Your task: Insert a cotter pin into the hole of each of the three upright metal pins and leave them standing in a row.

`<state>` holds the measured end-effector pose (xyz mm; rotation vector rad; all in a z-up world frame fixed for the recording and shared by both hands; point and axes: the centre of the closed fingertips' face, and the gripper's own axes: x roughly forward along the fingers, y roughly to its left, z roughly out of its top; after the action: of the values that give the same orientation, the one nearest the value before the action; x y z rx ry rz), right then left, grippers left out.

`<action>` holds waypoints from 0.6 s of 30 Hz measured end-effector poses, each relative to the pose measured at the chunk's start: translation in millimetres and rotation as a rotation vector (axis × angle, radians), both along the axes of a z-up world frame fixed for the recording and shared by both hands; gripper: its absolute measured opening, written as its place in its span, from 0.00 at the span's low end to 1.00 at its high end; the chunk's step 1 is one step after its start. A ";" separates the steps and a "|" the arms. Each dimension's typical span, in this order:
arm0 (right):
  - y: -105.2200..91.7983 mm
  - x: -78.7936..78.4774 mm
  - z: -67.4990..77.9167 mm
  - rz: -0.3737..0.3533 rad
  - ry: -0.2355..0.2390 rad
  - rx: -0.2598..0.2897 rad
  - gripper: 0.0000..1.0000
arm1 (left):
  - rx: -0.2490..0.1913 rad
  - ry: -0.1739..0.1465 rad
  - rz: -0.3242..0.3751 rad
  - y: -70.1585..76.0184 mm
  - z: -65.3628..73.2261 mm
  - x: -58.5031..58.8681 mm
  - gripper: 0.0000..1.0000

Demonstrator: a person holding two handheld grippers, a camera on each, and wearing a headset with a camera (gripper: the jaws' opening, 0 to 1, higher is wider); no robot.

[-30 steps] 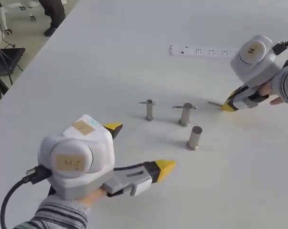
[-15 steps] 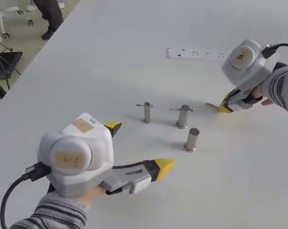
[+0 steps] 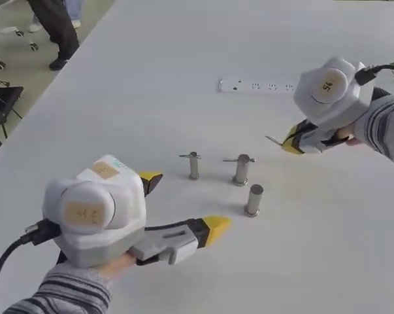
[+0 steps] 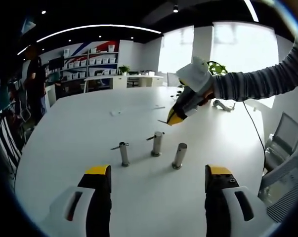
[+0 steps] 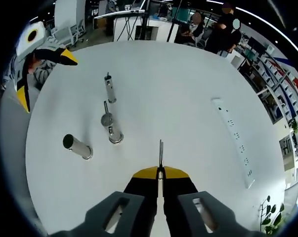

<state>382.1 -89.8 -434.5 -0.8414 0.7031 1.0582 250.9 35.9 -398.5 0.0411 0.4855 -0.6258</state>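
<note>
Head view shows the right gripper (image 3: 290, 145) clamped on a cotter pin (image 3: 273, 140) above the table (image 3: 183, 78), right of three upright metal pins (image 3: 240, 170) (two already pinned, the nearest bare), while the left gripper (image 3: 183, 201) hovers wide-jawed before them.

Bright, even light; the white desk (image 3: 183, 65) carries faint soft shadows by the pins (image 3: 241, 169). Windows (image 4: 233, 44) glare in the left gripper view; gripper views bend at edges.

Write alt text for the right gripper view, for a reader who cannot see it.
The right gripper is shut on a cotter pin over a white table. Ahead stand three metal pins: two carry cotter pins, one is bare.
</note>
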 end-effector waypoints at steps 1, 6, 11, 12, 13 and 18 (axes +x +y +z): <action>1.8 -2.6 3.6 0.008 -0.009 0.005 0.00 | -0.001 -0.003 -0.003 -0.1 1.8 0.9 0.74; 9.7 -8.0 14.5 0.026 -0.027 0.042 0.00 | -0.016 -0.020 -0.001 -0.6 11.4 8.0 0.69; 20.2 -22.6 28.2 0.054 -0.058 0.076 0.00 | 0.006 -0.001 -0.012 -1.3 12.9 14.3 0.61; 22.0 -26.5 30.2 0.059 -0.064 0.080 0.00 | 0.005 0.001 -0.013 -1.8 13.8 15.0 0.60; 24.5 -31.2 32.6 0.073 -0.074 0.084 0.00 | 0.002 0.005 -0.017 -3.0 14.7 15.8 0.59; 34.9 -51.5 40.0 0.115 -0.087 0.104 0.00 | -0.110 0.053 -0.015 -13.8 21.1 17.3 0.52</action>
<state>330.6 -54.9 -394.5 -0.8401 0.5269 1.1441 268.1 22.1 -377.4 -0.0766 0.5018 -0.6691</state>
